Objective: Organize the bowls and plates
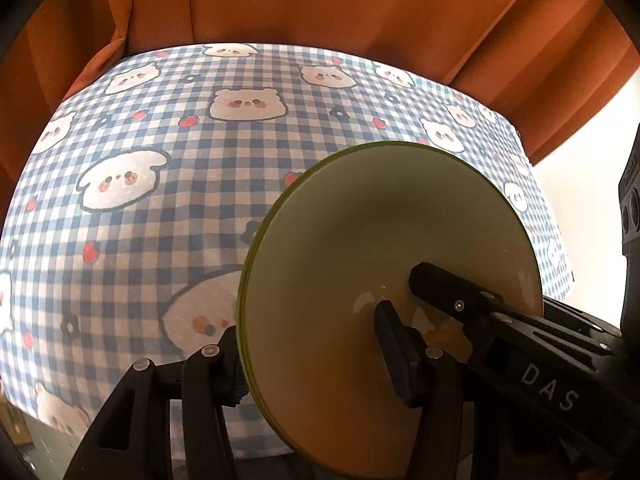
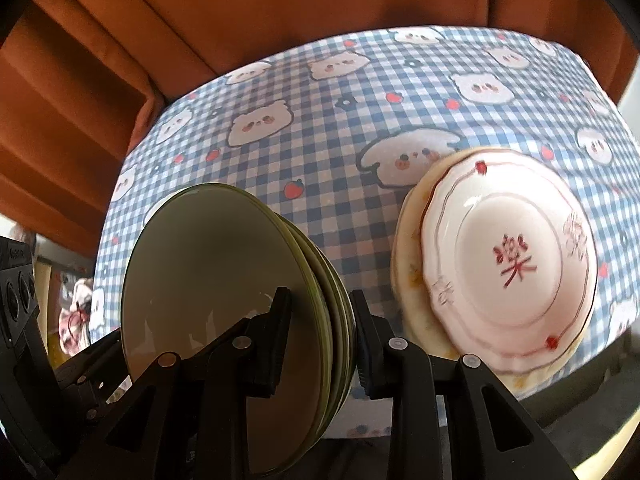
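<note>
The green plates (image 2: 224,280) look like glazed ceramic, smooth and glossy, with window glints on the cream face. On the right, the white bowl (image 2: 512,264) has the same shiny glaze, its red character and trim painted under the gloss; the pale plate (image 2: 408,272) beneath it seems ceramic too. The checked cloth (image 1: 160,184) over the surface has a faint sheen, like coated fabric. The orange curtain (image 1: 320,4) at the far side is matt woven cloth in soft folds. Each claw (image 1: 312,352) (image 2: 320,344) is matt black plastic with small bright metal pins.
</note>
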Tool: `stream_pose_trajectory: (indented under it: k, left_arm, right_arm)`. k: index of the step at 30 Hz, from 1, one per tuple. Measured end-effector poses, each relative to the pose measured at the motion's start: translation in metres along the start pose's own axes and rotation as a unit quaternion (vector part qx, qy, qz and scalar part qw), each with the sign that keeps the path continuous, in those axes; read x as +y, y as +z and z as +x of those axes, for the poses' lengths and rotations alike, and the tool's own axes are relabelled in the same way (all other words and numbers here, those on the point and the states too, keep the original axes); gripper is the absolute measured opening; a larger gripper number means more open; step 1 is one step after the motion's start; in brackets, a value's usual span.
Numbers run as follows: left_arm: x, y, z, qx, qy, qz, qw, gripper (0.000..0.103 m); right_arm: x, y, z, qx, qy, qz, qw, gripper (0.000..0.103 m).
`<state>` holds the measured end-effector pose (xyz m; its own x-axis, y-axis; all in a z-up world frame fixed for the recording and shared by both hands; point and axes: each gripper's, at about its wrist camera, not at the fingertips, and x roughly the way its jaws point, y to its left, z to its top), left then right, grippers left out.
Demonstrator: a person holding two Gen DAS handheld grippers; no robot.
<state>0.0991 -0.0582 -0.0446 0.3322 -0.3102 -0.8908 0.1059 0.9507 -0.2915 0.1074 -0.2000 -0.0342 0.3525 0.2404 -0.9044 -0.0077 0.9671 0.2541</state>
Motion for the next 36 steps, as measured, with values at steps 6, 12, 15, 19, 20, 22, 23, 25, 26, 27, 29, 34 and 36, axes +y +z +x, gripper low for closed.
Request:
stream_pose_trajectory:
  k: [6, 12, 15, 19, 20, 22, 23, 25, 26, 27, 29, 34, 36]
  left_arm:
    - [-0.029, 0.000, -0.001, -0.017, 0.022, -0.021, 0.9994, 0.054]
    - [-0.056, 0.002, 0.002, -0.034, 0.038, -0.033, 0.9982, 0.054]
    - [-0.070, 0.003, 0.006, -0.040, 0.044, -0.038, 0.9975, 0.054]
    - [-0.091, 0.003, 0.013, -0.049, 0.046, -0.046, 0.9967, 0.054]
    - [-0.095, 0.003, 0.015, -0.050, 0.045, -0.047, 0.9966, 0.054]
    - [-0.103, 0.003, 0.019, -0.051, 0.045, -0.051, 0.9964, 0.054]
    - [-0.108, 0.003, 0.021, -0.053, 0.046, -0.053, 0.9961, 0.054]
    - [-0.115, 0.003, 0.024, -0.058, 0.048, -0.055, 0.9957, 0.054]
    - [-0.119, 0.003, 0.027, -0.059, 0.047, -0.056, 0.9956, 0.053]
    - [-0.122, 0.003, 0.029, -0.059, 0.047, -0.058, 0.9955, 0.053]
    - [-0.127, 0.003, 0.032, -0.059, 0.046, -0.060, 0.9954, 0.053]
    - [-0.139, 0.005, 0.041, -0.056, 0.046, -0.062, 0.9955, 0.053]
    - [-0.143, 0.005, 0.044, -0.055, 0.044, -0.061, 0.9957, 0.053]
  right_arm:
    - [-0.027, 0.008, -0.010, 0.003, 0.023, -0.023, 0.999, 0.032]
    - [-0.053, 0.017, -0.019, -0.003, 0.041, -0.042, 0.998, 0.032]
    - [-0.066, 0.021, -0.023, -0.003, 0.047, -0.048, 0.998, 0.032]
    - [-0.085, 0.025, -0.029, -0.007, 0.049, -0.062, 0.997, 0.032]
    - [-0.089, 0.027, -0.030, -0.008, 0.049, -0.064, 0.997, 0.032]
    - [-0.100, 0.028, -0.031, -0.008, 0.048, -0.068, 0.997, 0.032]
    - [-0.106, 0.030, -0.032, -0.007, 0.048, -0.070, 0.996, 0.032]
    - [-0.115, 0.031, -0.034, -0.008, 0.050, -0.073, 0.996, 0.032]
    - [-0.118, 0.031, -0.035, -0.009, 0.050, -0.075, 0.996, 0.032]
    - [-0.121, 0.031, -0.035, -0.010, 0.049, -0.077, 0.996, 0.032]
    - [-0.128, 0.032, -0.036, -0.009, 0.048, -0.079, 0.996, 0.032]
    - [-0.144, 0.034, -0.037, -0.007, 0.048, -0.082, 0.995, 0.032]
    - [-0.149, 0.035, -0.037, -0.007, 0.047, -0.080, 0.996, 0.032]
